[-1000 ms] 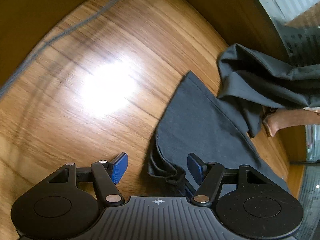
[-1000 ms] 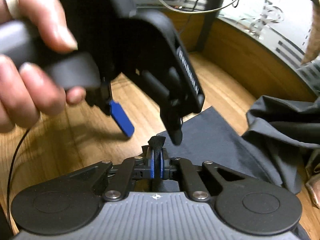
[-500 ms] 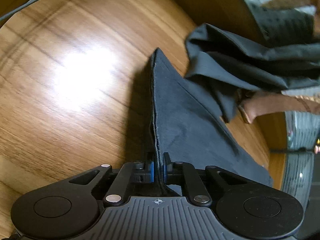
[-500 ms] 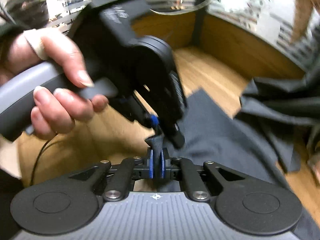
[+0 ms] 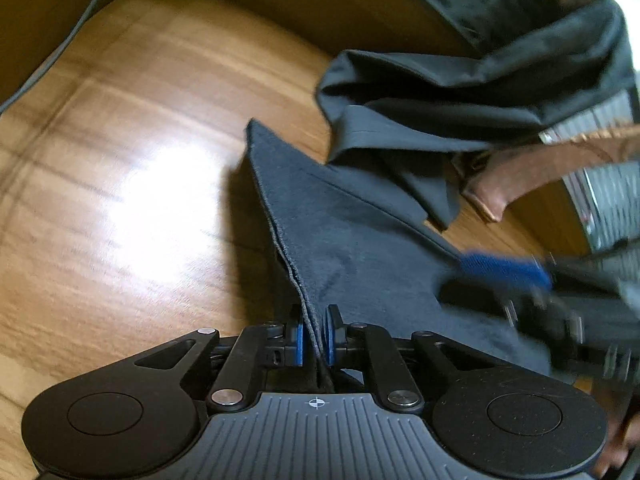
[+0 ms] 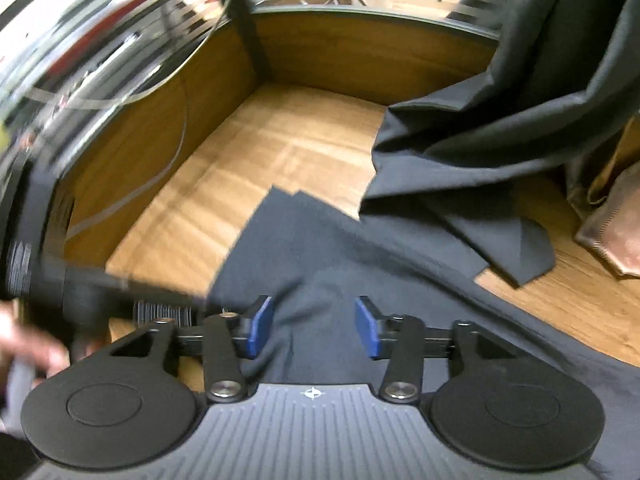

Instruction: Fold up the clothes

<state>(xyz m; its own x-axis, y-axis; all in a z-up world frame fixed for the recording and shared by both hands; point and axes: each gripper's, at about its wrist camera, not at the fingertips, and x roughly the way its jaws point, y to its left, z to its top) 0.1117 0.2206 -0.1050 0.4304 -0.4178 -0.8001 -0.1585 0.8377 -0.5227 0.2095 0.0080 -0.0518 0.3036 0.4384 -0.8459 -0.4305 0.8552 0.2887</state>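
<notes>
Cloth [image 5: 360, 232], a dark blue-grey garment of soft matte weave, lies on the wooden bench [image 5: 132, 168], one pointed corner reaching toward the raised wooden rim. The left hand-held gripper [image 5: 313, 339] is clenched on its doubled edge, two stitched layers running up between the blue pads. The right hand-held gripper [image 6: 314, 328] is released, pads wide apart over the cloth with nothing between them. A second garment [image 6: 472, 152], smoother and charcoal, lies crumpled at the far side, a hemmed fold overlapping the first. Beside it sits a brown leather item [image 6: 612, 236] with stitched edges.

The left wrist view shows bright glare on the glossy woodgrain, a grey cable [image 5: 60, 48] along the rim, and the right gripper blurred at the right. The right wrist view shows the bench's corner, striped glass behind it, and a blurred hand [image 6: 28, 352] at the left edge.
</notes>
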